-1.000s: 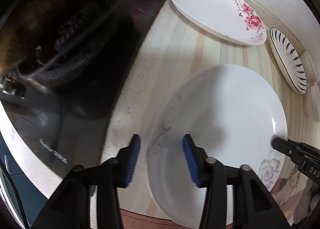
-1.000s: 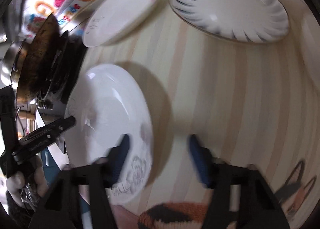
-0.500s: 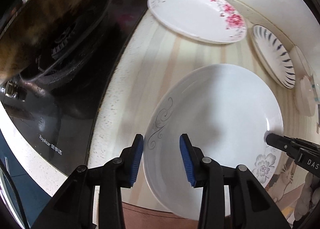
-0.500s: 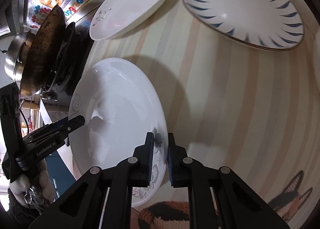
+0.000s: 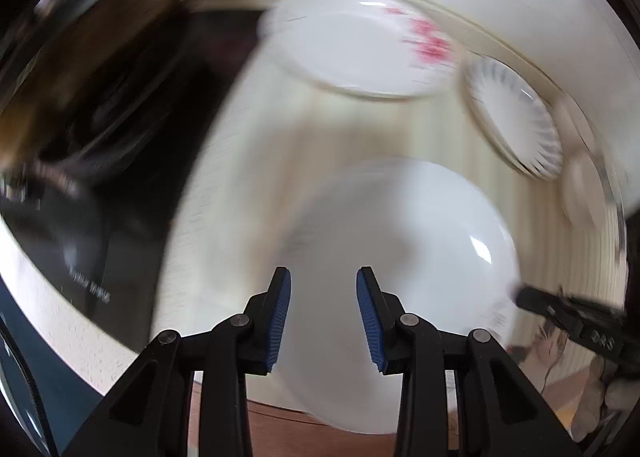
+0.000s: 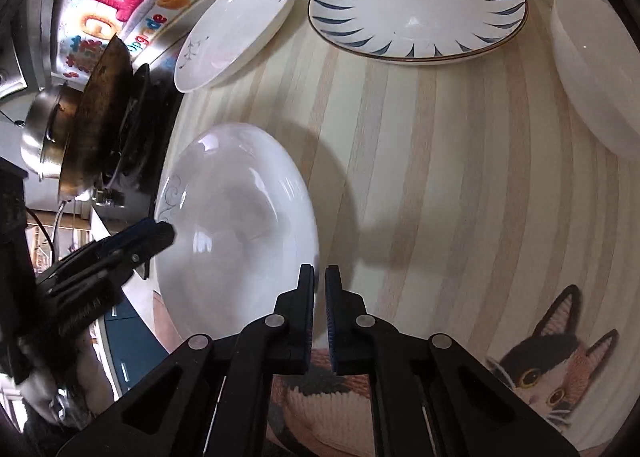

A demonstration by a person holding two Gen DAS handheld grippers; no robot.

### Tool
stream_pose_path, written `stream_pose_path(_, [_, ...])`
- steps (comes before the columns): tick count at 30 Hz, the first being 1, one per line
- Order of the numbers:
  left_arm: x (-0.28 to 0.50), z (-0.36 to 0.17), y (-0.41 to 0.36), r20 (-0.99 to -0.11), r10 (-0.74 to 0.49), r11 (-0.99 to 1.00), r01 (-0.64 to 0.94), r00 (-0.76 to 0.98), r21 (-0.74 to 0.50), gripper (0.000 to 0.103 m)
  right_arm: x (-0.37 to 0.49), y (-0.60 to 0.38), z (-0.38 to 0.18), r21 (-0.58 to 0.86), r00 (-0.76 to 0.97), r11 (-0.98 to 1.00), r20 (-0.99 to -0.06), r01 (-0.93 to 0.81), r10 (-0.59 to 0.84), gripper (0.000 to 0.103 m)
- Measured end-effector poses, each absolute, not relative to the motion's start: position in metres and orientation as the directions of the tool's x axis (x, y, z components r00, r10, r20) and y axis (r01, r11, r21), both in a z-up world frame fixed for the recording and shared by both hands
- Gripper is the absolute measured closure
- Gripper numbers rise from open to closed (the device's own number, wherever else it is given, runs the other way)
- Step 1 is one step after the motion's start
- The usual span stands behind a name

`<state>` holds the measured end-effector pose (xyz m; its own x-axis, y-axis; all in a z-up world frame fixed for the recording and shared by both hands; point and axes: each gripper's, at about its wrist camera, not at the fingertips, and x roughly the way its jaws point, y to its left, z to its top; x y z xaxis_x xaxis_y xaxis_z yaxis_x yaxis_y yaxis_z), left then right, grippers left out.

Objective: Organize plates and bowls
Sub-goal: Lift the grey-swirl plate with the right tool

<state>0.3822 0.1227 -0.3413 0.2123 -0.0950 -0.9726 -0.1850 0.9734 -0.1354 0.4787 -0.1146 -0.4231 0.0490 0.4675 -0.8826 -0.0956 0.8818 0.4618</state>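
A large white plate (image 6: 236, 225) with a faint grey scroll on its rim lies at the near edge of the striped mat, its right side tipped up over its own shadow. My right gripper (image 6: 320, 285) is shut on that plate's near right rim, and its tip shows at the plate's right edge (image 5: 524, 295) in the blurred left wrist view. My left gripper (image 5: 324, 317) hangs over the plate's (image 5: 400, 249) left rim. Its jaws are closing, with the rim in the gap and the blue pads (image 5: 280, 317) clear of it.
A pink-flower plate (image 6: 236, 37) and a blue-striped plate (image 6: 416, 5) lie at the back of the mat, with a plain white dish (image 6: 592, 69) at the far right. A stove with a dark wok (image 6: 100, 109) stands on the left. The counter's front edge (image 5: 280, 413) is close.
My right gripper has shut on the white plate's rim and tipped that side up. The left jaws have narrowed a little, and the left view has risen and blurred.
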Motion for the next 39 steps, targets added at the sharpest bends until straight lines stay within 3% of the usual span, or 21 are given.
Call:
stream_pose_path(4, [0.387,-0.355,0.160,-0.978,-0.093,0.953,-0.268,0.185,-0.141,0.069,0.485,-0.113,-0.426,0.475,0.020,0.875,-0.878,-0.089,0.479,0.095])
stream_pose_path(10, [0.395,-0.380,0.153,-0.978,-0.175,0.950,-0.240,0.118,-0.199,0.068,0.492,-0.109,-0.439,0.506,-0.044,0.861,-0.862,-0.049,0.504,0.088])
stream_pose_path(13, [0.393,-0.385,0.144,-0.972,-0.206,0.946,-0.232,0.117,-0.228,0.073,0.492,-0.102,-0.448,0.525,-0.080,0.850,-0.850,-0.045,0.521,0.084])
stream_pose_path(18, [0.385,-0.376,0.130,-0.974,-0.187,0.955,-0.211,0.127,-0.211,0.072,0.491,-0.103,-0.450,0.521,-0.055,0.853,-0.853,-0.035,0.519,0.086])
stream_pose_path(24, [0.381,-0.367,0.103,-0.978,-0.159,0.968,-0.175,0.137,-0.182,0.072,0.486,-0.115,-0.443,0.505,-0.038,0.862,-0.863,-0.033,0.504,0.086])
stream_pose_path(39, [0.391,-0.369,-0.008,-0.968,-0.227,0.972,-0.029,0.108,-0.232,0.072,0.446,-0.226,-0.413,0.480,0.029,0.874,-0.877,0.070,0.479,0.086])
